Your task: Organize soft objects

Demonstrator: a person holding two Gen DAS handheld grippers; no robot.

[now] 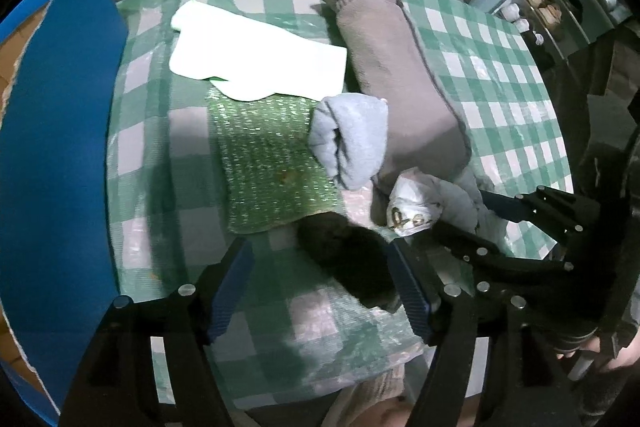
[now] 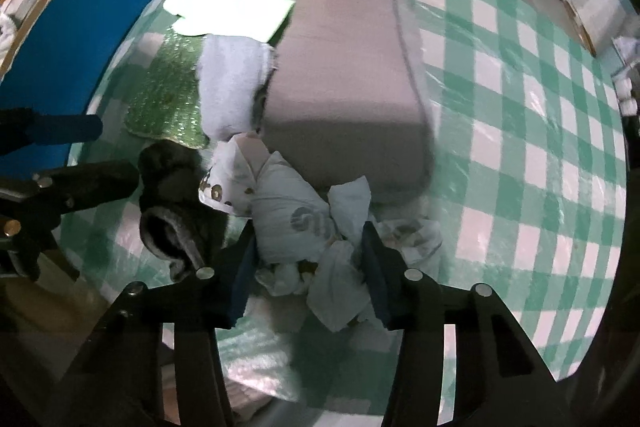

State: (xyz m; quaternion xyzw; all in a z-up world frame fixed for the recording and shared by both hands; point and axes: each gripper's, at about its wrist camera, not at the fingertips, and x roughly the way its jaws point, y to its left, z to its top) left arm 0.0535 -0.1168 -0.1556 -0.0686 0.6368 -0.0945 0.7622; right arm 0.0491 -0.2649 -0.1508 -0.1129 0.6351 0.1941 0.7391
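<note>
Where the green-and-white checked plastic tablecloth [image 2: 520, 115] covers the round table, the soft things lie gathered toward its near side. Largest is the long grey-brown folded fleece towel [image 2: 352, 75], running away from the cameras. Beside it lie a flat white folded cloth [image 1: 256, 55], a green bubble-wrap sheet [image 1: 272, 163] and a small pale blue rolled cloth [image 1: 352, 143] that touches the towel. Nearer lies a black fuzzy sock [image 1: 352, 263] — it sits between the spread jaws of the left gripper [image 1: 320, 291], unpinched. The right gripper [image 2: 310, 275] straddles the crumpled white printed garment [image 2: 288, 223] — its blue pads [image 2: 244, 275] look pressed against the fabric.
</note>
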